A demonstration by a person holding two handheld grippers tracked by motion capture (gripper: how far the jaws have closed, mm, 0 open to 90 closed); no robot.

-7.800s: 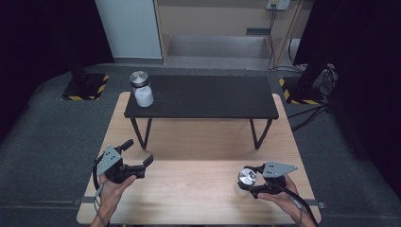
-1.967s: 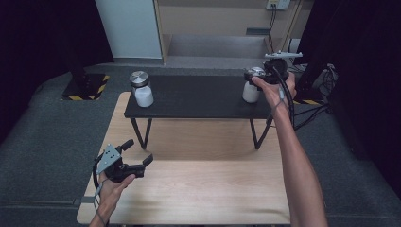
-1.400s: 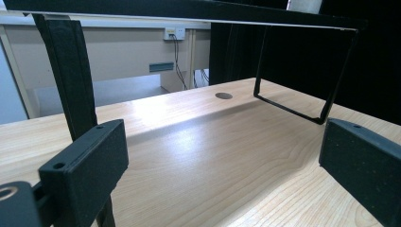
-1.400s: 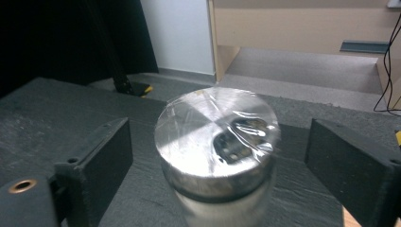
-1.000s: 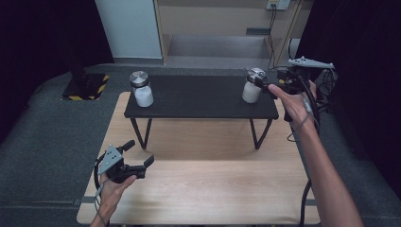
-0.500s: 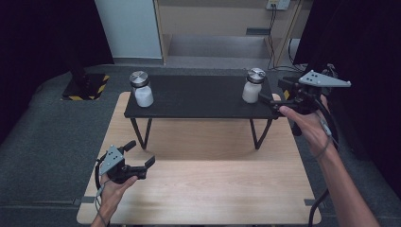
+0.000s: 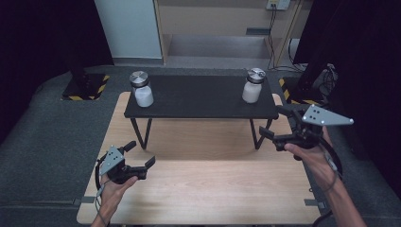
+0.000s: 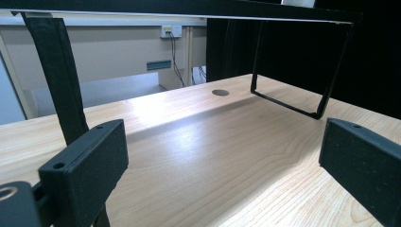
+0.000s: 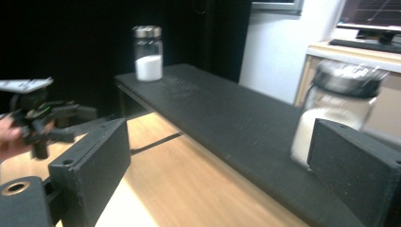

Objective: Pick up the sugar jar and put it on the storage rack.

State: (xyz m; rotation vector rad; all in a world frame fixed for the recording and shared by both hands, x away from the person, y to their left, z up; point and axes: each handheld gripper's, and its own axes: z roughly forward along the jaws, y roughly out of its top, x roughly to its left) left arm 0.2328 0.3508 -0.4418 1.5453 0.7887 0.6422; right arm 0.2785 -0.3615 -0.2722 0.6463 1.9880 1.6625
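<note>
Two jars stood on the black bench (image 7: pixel 203 97), one at each end, and we logged them first. We recorded the left jar (image 7: pixel 141 89) and the right jar (image 7: pixel 253 85) as clear glass with metal lids, each holding white powder in its lower part; the fill was plainer in the right gripper view, where the near jar (image 9: pixel 338 113) loomed blurred just past one jaw and the far jar (image 9: pixel 148 53) stood sharp at the other end.

From the high view we noted the right gripper (image 7: pixel 276 125) held in the air off the bench's right end, jaws spread and empty, apart from the right jar. We noted the left gripper (image 7: pixel 142 161) low over the wooden table (image 7: pixel 208 189), jaws likewise spread with nothing between them.

Our left gripper view added the bench's underside and its thin black legs (image 8: pixel 293 101), with a round hole (image 8: pixel 220 92) in the tabletop.
</note>
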